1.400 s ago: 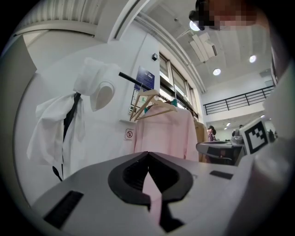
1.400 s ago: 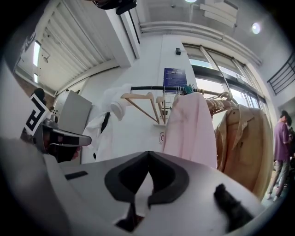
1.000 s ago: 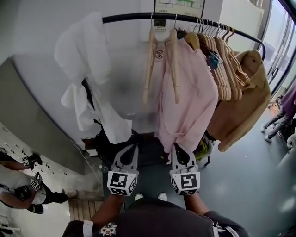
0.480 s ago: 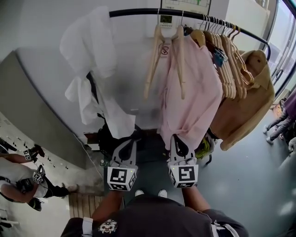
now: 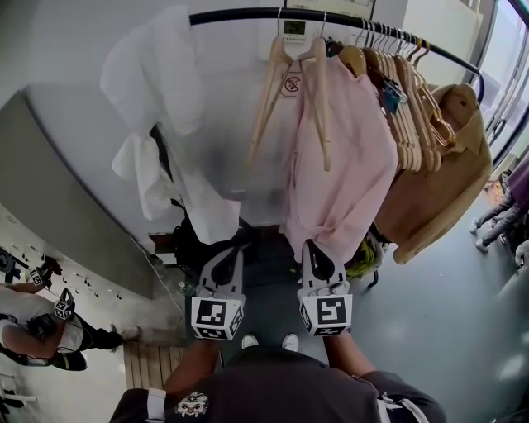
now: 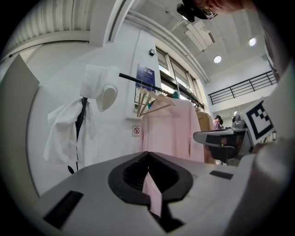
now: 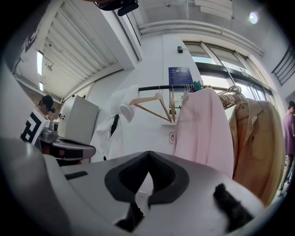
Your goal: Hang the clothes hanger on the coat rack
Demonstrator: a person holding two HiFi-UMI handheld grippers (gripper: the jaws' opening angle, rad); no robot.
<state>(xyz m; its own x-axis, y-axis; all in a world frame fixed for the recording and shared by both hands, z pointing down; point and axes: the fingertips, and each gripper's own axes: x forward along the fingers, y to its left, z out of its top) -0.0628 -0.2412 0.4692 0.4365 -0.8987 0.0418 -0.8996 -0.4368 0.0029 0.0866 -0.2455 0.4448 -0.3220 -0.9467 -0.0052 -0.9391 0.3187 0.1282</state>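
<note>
My left gripper (image 5: 240, 249) and right gripper (image 5: 307, 245) both have their fingers pressed together, empty. The bare wooden clothes hanger (image 5: 266, 103) hangs on the coat rack (image 5: 240, 14), beside a pink shirt (image 5: 351, 165).

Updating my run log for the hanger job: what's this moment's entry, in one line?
left gripper: shut, empty | right gripper: shut, empty | bare wooden hanger: on rail, beside pink shirt
</note>
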